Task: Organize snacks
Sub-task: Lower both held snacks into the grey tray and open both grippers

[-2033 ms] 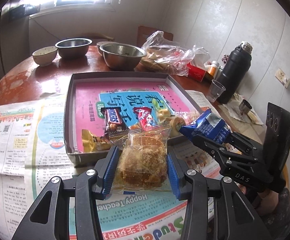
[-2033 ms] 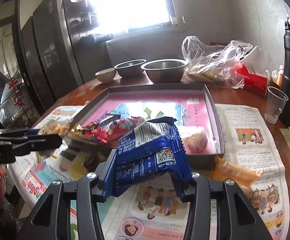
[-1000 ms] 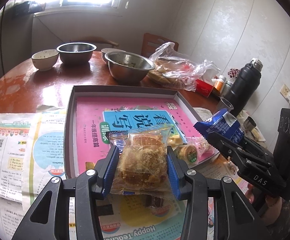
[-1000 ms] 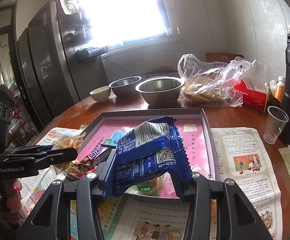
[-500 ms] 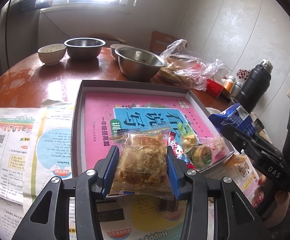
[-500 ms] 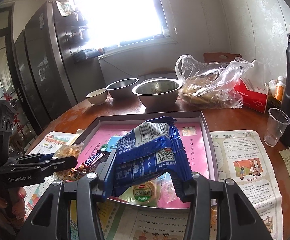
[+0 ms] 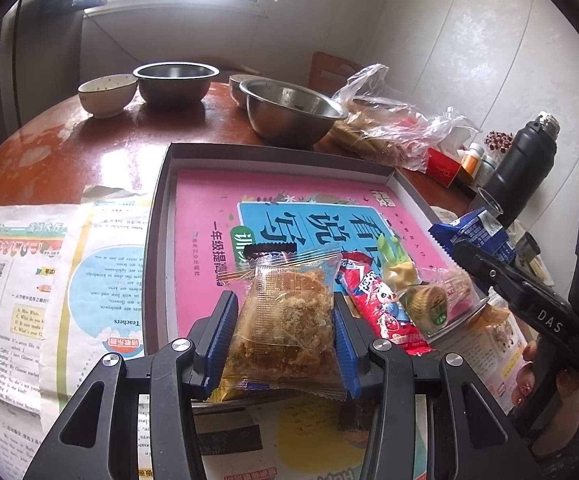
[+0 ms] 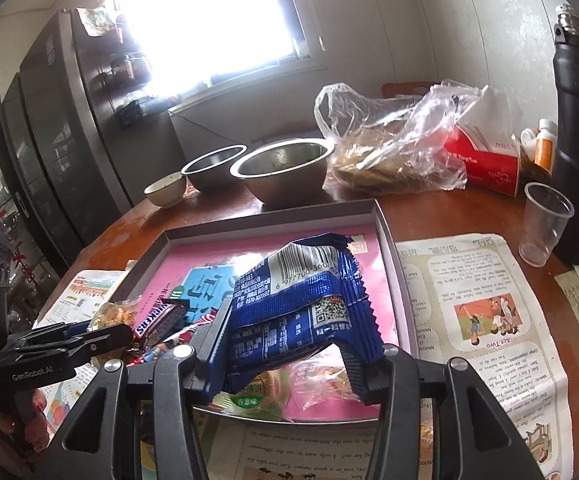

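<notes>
Snacks in both claws, and we're over the near edge of the grey tray (image 7: 161, 216): the left claw (image 7: 285, 334) pinches the clear pastry packet (image 7: 285, 320), the right claw (image 8: 289, 344) pinches the blue packet (image 8: 301, 300). We should lower each over bare pink lining, clear of the red packet (image 7: 381, 308), then let go. Since two seconds ago both have advanced from above the newspaper (image 7: 49, 264) to over the tray.

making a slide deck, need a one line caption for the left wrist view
Left gripper holds a clear-wrapped flaky pastry over the near edge of a grey tray holding other snacks.
</notes>
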Demonstrator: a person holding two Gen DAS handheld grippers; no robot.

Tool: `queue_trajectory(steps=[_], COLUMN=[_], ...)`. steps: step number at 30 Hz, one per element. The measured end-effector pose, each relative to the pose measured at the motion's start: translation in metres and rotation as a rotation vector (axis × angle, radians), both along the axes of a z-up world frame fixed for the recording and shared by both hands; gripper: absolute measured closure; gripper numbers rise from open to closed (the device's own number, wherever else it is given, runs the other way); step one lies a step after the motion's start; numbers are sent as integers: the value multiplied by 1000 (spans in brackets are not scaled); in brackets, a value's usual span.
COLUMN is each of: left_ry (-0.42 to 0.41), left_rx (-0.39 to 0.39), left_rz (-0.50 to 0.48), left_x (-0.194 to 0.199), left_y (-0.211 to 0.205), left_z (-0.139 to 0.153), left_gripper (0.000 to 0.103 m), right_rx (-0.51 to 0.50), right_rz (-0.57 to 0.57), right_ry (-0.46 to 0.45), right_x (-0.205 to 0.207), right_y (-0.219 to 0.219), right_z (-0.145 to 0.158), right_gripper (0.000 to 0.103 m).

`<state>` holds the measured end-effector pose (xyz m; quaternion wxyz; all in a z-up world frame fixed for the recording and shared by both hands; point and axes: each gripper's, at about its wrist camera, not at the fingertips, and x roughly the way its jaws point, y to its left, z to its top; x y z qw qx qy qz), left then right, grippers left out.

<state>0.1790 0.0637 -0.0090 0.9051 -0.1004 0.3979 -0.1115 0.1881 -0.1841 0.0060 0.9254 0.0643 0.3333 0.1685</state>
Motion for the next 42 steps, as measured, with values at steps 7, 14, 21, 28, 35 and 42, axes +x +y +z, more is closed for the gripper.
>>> queue_trajectory(steps=[7, 14, 21, 28, 35, 42], left_ry=[9, 12, 12, 12, 7, -1], left_rx=[0, -2, -4, -2, 7, 15], left_rz=[0, 0, 1, -1, -4, -10], left_x=[3, 5, 5, 6, 6, 6], left_y=[0, -1, 0, -1, -2, -4], left_z=[-4, -7, -8, -8, -8, -8], left_gripper=[55, 55, 55, 55, 55, 55], right_rx=[-8, -12, -20, -26, -44, -58], right_rz=[4, 28, 69, 78, 59, 20], right_ry=[33, 56, 67, 72, 70, 69], right_x=[6, 12, 13, 13, 16, 19], right_y=[6, 17, 34, 44, 42, 36], right_z=[-11, -17, -22, -26, -26, -25], right_gripper=[54, 54, 54, 54, 53, 53])
